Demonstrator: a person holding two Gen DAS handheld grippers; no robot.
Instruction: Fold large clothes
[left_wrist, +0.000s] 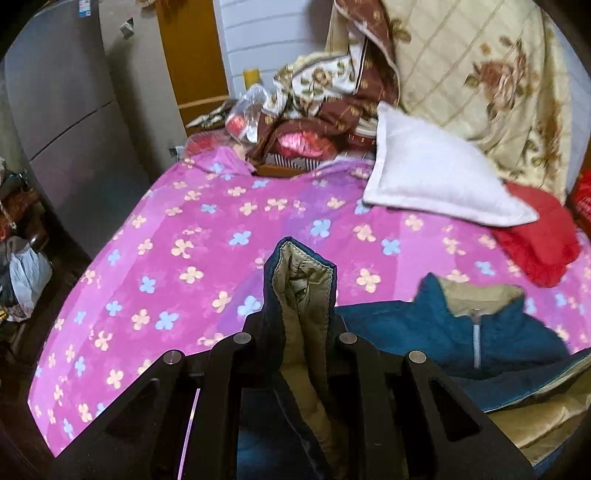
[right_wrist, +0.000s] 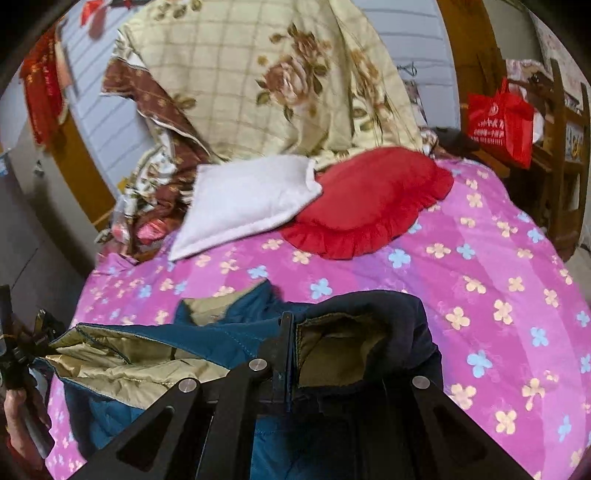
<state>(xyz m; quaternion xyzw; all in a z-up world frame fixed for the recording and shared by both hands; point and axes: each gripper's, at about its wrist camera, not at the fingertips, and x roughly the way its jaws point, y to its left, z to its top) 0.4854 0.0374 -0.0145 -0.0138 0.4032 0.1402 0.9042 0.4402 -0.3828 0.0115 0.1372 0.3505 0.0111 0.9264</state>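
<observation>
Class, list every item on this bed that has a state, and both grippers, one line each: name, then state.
Left gripper: shut on a fold of the blue jacket.
Right gripper: shut on the jacket's edge.
Blue jacket: partly lifted, tan lining showing, collar zip closed.
White pillow: lying flat, overlapping the red cushion.
Red cushion: lying flat on the bedspread.
Flowered quilt: heaped at the bed's far end.

left gripper (left_wrist: 295, 325): black arms, round silver screws | right gripper (right_wrist: 291, 332): same
</observation>
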